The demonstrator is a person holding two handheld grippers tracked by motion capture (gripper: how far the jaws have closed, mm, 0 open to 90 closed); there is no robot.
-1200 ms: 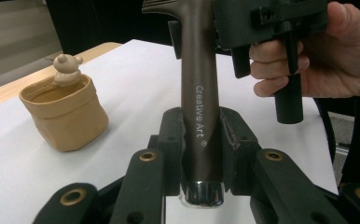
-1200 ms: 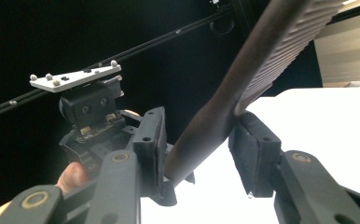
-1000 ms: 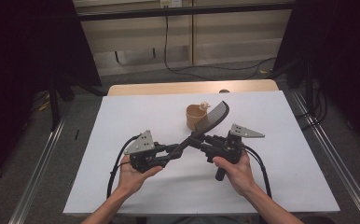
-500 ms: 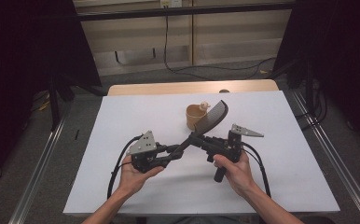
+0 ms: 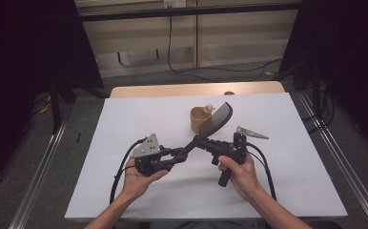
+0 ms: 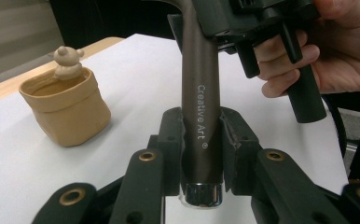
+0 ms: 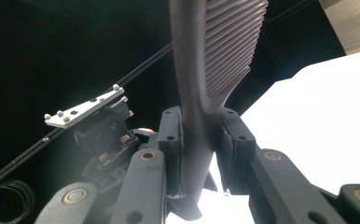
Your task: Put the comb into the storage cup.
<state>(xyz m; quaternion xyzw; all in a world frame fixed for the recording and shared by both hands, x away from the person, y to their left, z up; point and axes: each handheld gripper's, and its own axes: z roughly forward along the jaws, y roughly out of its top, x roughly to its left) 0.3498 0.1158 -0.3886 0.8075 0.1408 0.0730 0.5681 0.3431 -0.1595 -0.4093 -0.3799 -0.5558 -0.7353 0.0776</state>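
A dark brown comb [image 5: 216,120] with "Creative Art" on its handle [image 6: 200,93] is held in the air between both hands, teeth end up and away from me. My left gripper [image 5: 184,153] is shut on the handle's end, near its chrome cap [image 6: 200,193]. My right gripper [image 5: 200,141] grips the comb [image 7: 215,56] where the teeth begin; its jaws have just been closing, and the pads now press on the comb's sides. Behind the comb, a tan pouch-shaped cup [image 5: 199,120] with a small bear figure [image 6: 68,63] on its rim stands on the table.
A white sheet [image 5: 125,124] covers the table, with a wooden edge [image 5: 163,90] at the far side. Black cables [image 5: 120,171] trail from both grippers toward me. Dark curtains and metal rails flank the table.
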